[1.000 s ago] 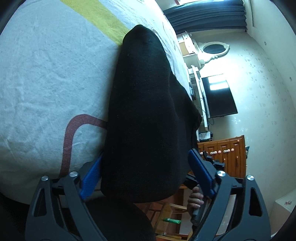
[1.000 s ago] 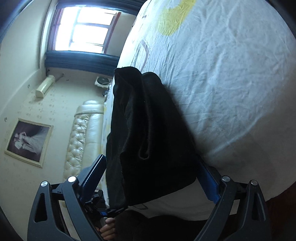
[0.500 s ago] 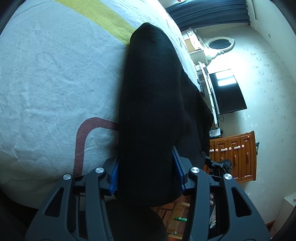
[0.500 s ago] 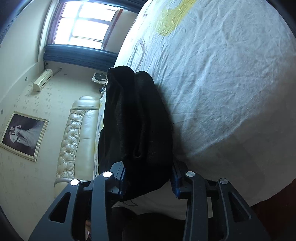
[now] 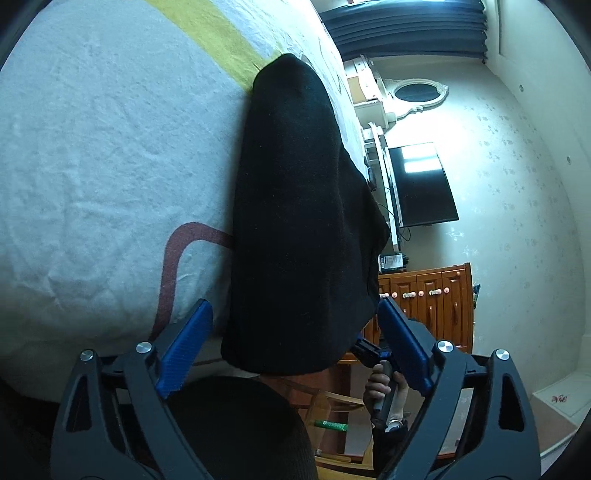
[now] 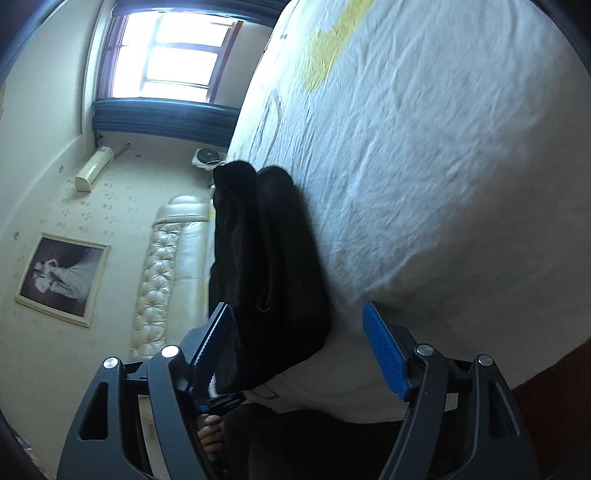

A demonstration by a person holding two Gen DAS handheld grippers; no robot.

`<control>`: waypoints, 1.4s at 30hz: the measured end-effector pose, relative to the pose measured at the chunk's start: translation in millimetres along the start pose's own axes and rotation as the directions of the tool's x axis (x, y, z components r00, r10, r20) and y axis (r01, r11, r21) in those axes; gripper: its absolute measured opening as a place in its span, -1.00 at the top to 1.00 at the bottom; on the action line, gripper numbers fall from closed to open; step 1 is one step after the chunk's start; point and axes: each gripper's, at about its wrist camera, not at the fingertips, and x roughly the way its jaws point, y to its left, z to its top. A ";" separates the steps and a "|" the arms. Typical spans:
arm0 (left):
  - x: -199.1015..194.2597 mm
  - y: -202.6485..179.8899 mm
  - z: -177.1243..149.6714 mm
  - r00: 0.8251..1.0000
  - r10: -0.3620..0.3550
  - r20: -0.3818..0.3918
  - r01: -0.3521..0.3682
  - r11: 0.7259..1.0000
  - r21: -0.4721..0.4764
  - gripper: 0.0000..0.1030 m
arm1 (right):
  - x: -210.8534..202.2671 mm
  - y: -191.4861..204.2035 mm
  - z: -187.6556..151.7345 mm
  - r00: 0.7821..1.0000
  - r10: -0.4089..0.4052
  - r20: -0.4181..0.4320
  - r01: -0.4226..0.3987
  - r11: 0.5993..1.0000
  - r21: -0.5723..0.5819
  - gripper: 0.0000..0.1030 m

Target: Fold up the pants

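Note:
The black pants point(image 5: 299, 221) lie folded in a long narrow stack on the white bed sheet point(image 5: 92, 166). They also show in the right wrist view point(image 6: 266, 266). My left gripper point(image 5: 295, 350) is open, its blue pads either side of the stack's near end, not clamping it. My right gripper point(image 6: 303, 354) is open too, with the near end of the pants between its pads, close to the left pad. The other gripper and the hand holding it show past the pants point(image 5: 384, 380).
The sheet has a yellow stripe point(image 5: 221, 33) and a brown curved line point(image 5: 173, 258). Beside the bed are a wall TV point(image 5: 421, 184), a wooden cabinet point(image 5: 428, 299) and a mirror point(image 5: 417, 92). A tufted headboard point(image 6: 162, 266) and window point(image 6: 173, 51) lie on the other side.
Both grippers were open a second ago, closed on the near end of the pants half a second ago, and have now opened again and let the fabric go.

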 end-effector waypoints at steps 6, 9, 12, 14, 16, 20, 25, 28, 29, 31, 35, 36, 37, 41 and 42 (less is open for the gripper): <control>-21.2 -17.9 30.4 0.997 0.014 0.069 -0.021 0.995 0.098 -0.82 | -22.8 26.3 23.5 0.995 0.011 0.097 -0.003 0.997 -0.082 -0.58; -0.7 -20.0 56.4 0.997 0.054 0.060 -0.060 0.992 0.114 -0.82 | 7.6 37.7 40.5 0.998 0.019 0.053 -0.013 0.994 -0.111 -0.58; 28.3 -22.2 78.5 0.995 0.093 0.031 -0.097 0.984 0.151 -0.82 | 49.8 46.6 56.4 1.000 -0.030 -0.004 0.029 0.988 -0.152 -0.58; 44.0 -25.3 90.5 0.993 0.117 0.030 -0.121 0.976 0.181 -0.82 | 73.7 49.3 67.6 0.999 -0.038 -0.038 0.032 0.987 -0.155 -0.58; 58.0 -28.1 102.0 0.995 0.103 0.019 -0.105 0.975 0.196 -0.82 | 93.5 53.7 77.1 0.998 -0.028 -0.062 0.018 0.988 -0.153 -0.58; 83.5 -30.6 120.9 0.994 0.107 -0.026 -0.101 0.979 0.176 -0.83 | 122.2 58.1 92.0 0.993 0.004 -0.116 -0.019 0.992 -0.128 -0.58; 91.3 -22.5 131.3 0.991 0.112 -0.067 -0.102 0.985 0.136 -0.82 | 126.4 48.3 97.3 0.992 0.009 -0.129 -0.023 0.994 -0.110 -0.18; 92.3 -21.0 128.9 0.976 0.212 -0.054 -0.201 0.965 0.167 -0.31 | 125.8 41.0 95.6 0.991 -0.026 -0.129 0.012 0.994 -0.112 0.11; 92.0 -20.6 128.6 0.972 0.229 -0.050 -0.217 0.960 0.174 -0.17 | 125.2 40.1 95.2 0.992 -0.026 -0.126 0.012 0.994 -0.110 0.13; 90.7 -18.6 128.8 0.970 0.239 -0.045 -0.228 0.958 0.177 -0.01 | 125.9 40.3 94.2 0.992 -0.031 -0.120 0.017 0.993 -0.113 0.14; 92.5 -21.5 127.8 0.964 0.264 -0.031 -0.251 0.943 0.218 0.14 | 125.6 39.6 94.7 0.992 -0.035 -0.119 0.021 0.993 -0.112 0.16; 92.7 -22.6 127.0 0.962 0.271 -0.025 -0.259 0.939 0.228 0.15 | 125.4 39.7 94.6 0.992 -0.037 -0.119 0.024 0.993 -0.113 0.16; 92.9 -23.8 126.5 0.961 0.276 -0.020 -0.263 0.936 0.234 0.16 | 125.8 40.3 95.3 0.992 -0.039 -0.118 0.026 0.993 -0.112 0.16; 92.2 -24.2 126.0 0.960 0.281 -0.013 -0.270 0.934 0.234 0.16 | 127.8 42.7 95.4 0.993 -0.042 -0.111 0.030 0.993 -0.113 0.16; 91.9 -24.8 125.8 0.959 0.282 -0.011 -0.272 0.933 0.236 0.16 | 127.9 43.3 95.2 0.993 -0.043 -0.107 0.030 0.993 -0.113 0.16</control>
